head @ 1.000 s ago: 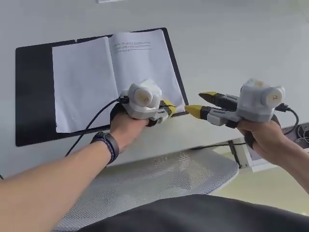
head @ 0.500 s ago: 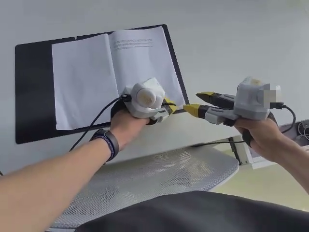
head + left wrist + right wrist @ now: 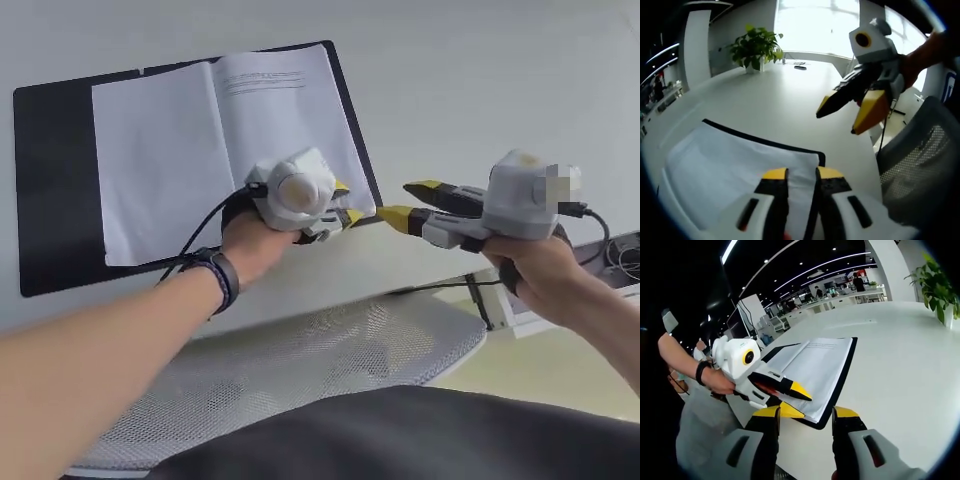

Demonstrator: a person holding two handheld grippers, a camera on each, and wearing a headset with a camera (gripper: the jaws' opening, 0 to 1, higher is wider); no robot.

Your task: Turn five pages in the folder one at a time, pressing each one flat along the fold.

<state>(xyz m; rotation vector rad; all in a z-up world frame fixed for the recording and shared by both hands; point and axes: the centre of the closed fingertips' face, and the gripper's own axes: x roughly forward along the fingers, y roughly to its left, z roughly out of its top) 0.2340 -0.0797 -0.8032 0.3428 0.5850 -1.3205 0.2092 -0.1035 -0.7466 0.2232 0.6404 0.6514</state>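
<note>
Folder [image 3: 45, 180] lies open on the white worktop [image 3: 480, 90], black cover down, white sheets on both sides of the fold [image 3: 226, 130]. The right-hand page [image 3: 295, 120] has a few lines of print at its top.

Left gripper [image 3: 347, 203]: over the near outer corner of the right-hand page. Jaws drawn almost together, with only a thin slot between them in its own view [image 3: 802, 174]. Cannot tell whether a sheet is caught in the slot; the paper beneath looks flat.

Right gripper [image 3: 412, 199]: jaws wide apart, nothing in them. It hangs just off the worktop edge beside that same corner, tips aimed toward the left gripper.

Judgement: the step in hand is taking up one page at its corner.
- Nip the top sheet alone, lift slightly, and check that no second sheet follows.
- Carry the corner in an arc over the fold rather than dragging it flat, so the paper neither creases nor strains at the binding.
- Lay it on the left-hand sheets, then run the jaws along the fold from end to end.
- The empty right gripper could steady the cover, since the folder may slide on the smooth worktop.
</note>
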